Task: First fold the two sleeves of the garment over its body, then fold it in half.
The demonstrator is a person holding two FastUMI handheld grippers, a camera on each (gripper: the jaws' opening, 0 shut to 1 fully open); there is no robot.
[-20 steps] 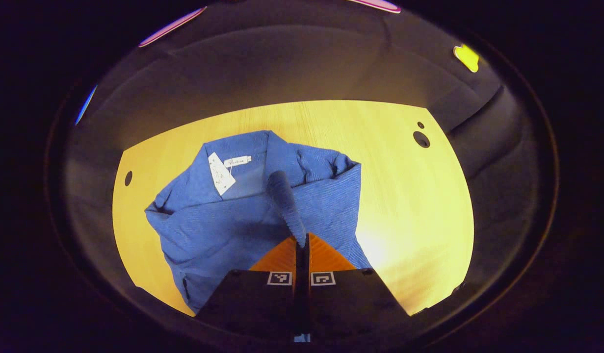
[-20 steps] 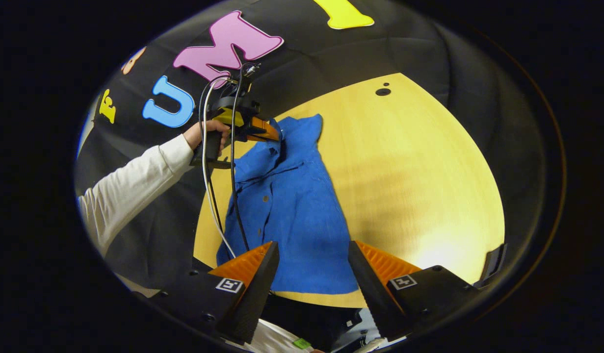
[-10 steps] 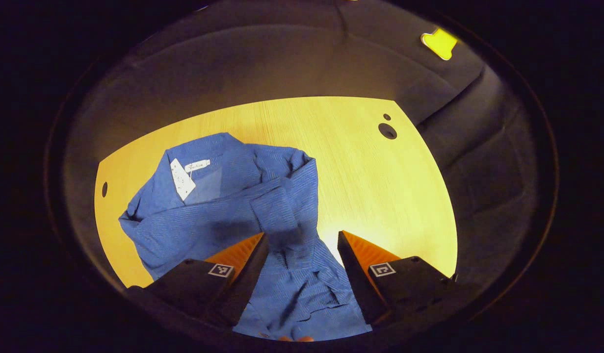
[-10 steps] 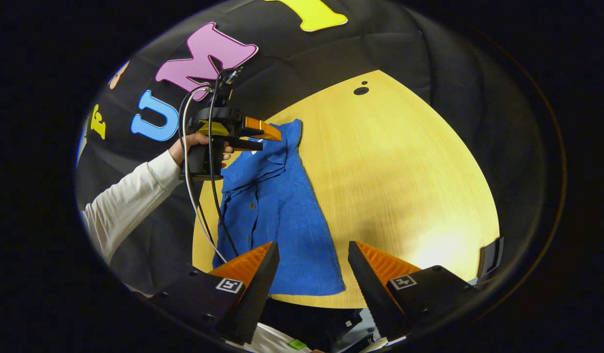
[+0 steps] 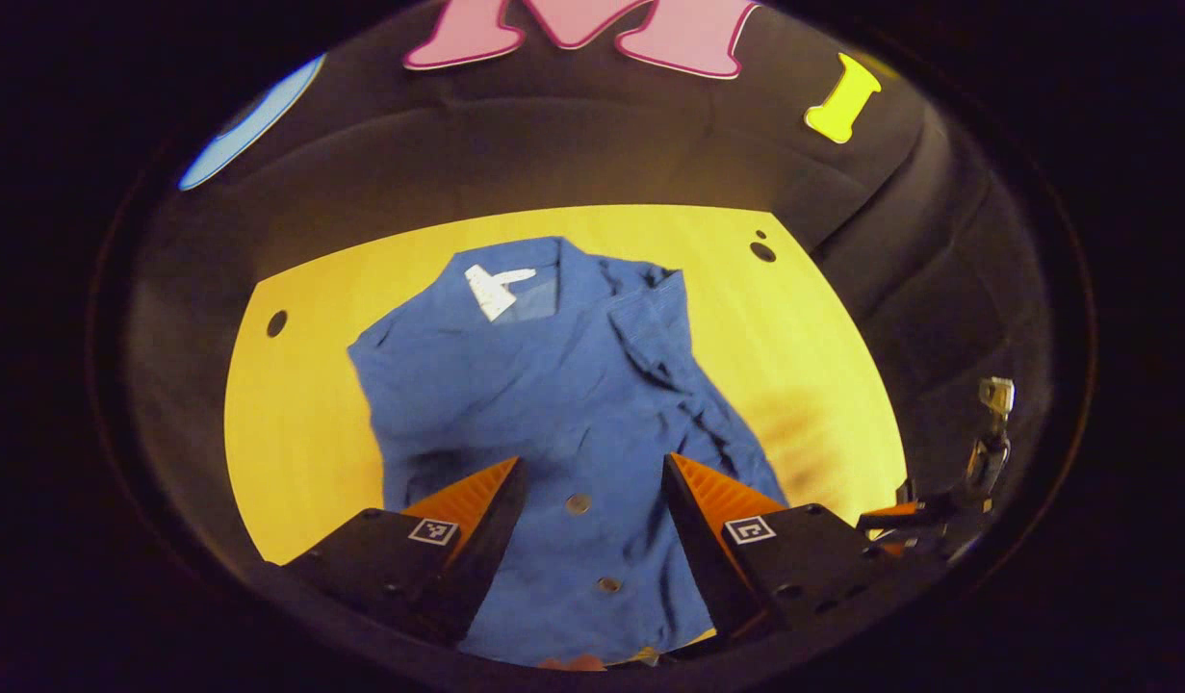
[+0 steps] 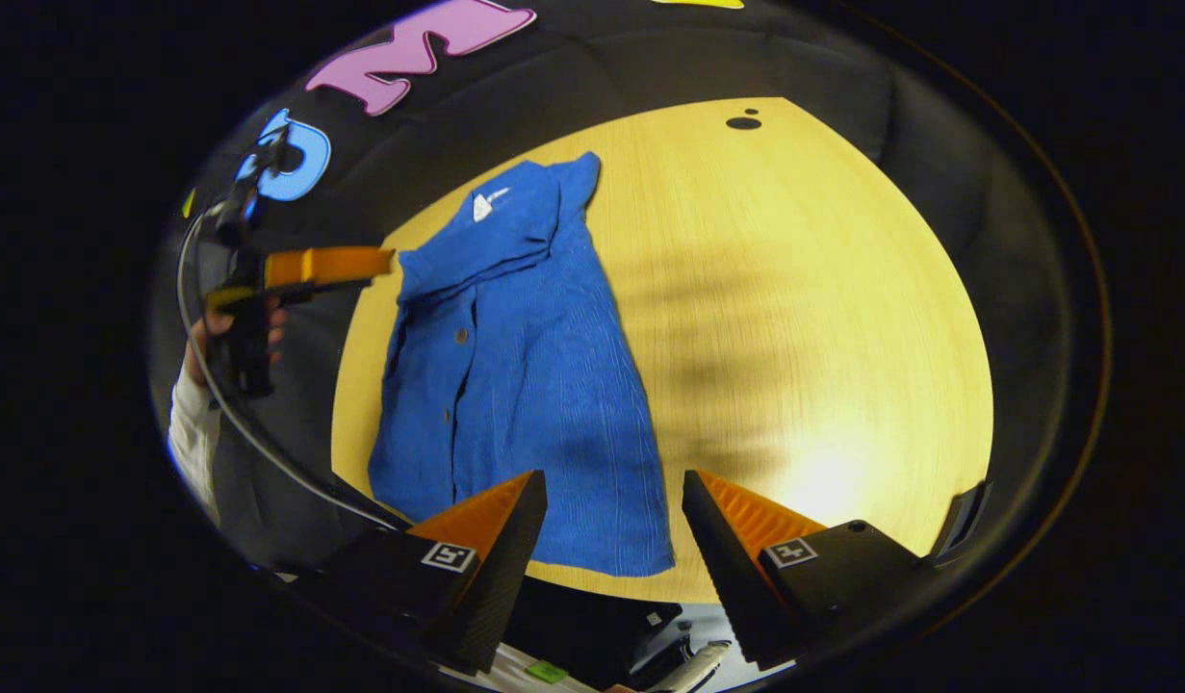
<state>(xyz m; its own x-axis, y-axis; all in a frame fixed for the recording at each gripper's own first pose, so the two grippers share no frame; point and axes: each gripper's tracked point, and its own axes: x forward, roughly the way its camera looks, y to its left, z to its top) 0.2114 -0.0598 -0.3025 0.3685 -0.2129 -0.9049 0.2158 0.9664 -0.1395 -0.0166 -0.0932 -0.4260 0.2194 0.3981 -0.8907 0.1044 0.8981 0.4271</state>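
Observation:
A blue buttoned shirt (image 5: 553,404) lies flat on the yellow wooden table (image 5: 303,423), collar and white tag (image 5: 491,289) at the far end. One sleeve lies folded along its right side. My left gripper (image 5: 592,464) hovers open above the shirt's lower front, nothing between its fingers. In the right gripper view the shirt (image 6: 525,385) stretches away from the near table edge. My right gripper (image 6: 611,474) stands open over its hem corner, holding nothing. The left gripper (image 6: 361,262) hangs off the table's left side, apart from the shirt.
Small round holes (image 5: 762,251) mark the tabletop's far corners. A hand (image 6: 236,332) holds the left gripper, and its cable (image 6: 255,443) trails down at the left. The right gripper (image 5: 900,520) shows at the table's right edge. Bare tabletop (image 6: 794,318) lies right of the shirt.
My left gripper let go of the sleeve, opened, and drew back off the shirt toward the table's side. The sleeve now rests on the shirt. The right gripper stayed open near the hem.

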